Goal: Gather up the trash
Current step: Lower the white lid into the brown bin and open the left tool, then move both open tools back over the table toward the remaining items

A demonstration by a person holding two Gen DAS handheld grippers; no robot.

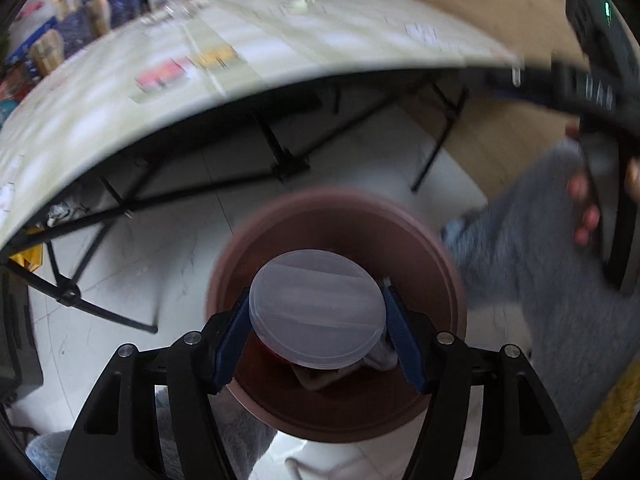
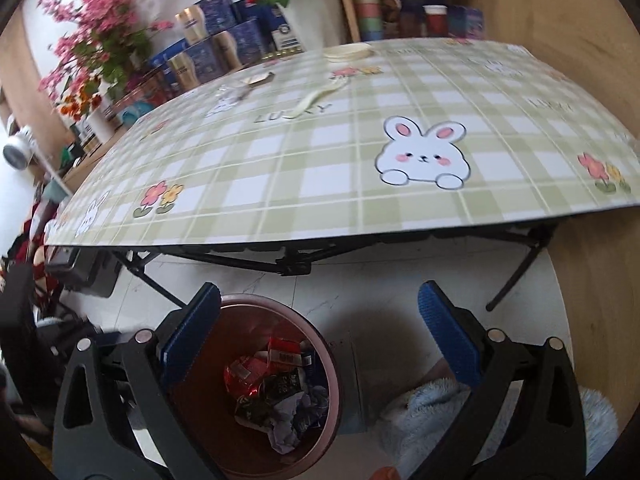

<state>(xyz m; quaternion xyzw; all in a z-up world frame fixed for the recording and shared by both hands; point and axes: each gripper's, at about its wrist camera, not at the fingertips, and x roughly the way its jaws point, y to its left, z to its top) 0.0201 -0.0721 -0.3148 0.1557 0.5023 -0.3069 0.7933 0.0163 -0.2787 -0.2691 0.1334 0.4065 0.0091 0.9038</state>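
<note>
Lid over the bin, ready to drop.

Nearest: left gripper [image 1: 318, 320] pinches a clear plastic lid [image 1: 317, 309] by its edges, held above the brown trash bin [image 1: 444, 280] on the floor, w/ wrappers and crumpled paper already inside. Right gripper [image 2: 320, 312] is spread wide, holding nothing, by the bin rim. To do it well: keep lid centred over the opening, lower a bit, then open so it falls inside, not onto the rim. Further out: table w/ green check cloth [image 2: 320, 184]; at its far side a pale strip [image 2: 316, 98] and other small bits, probably next to collect.
</note>
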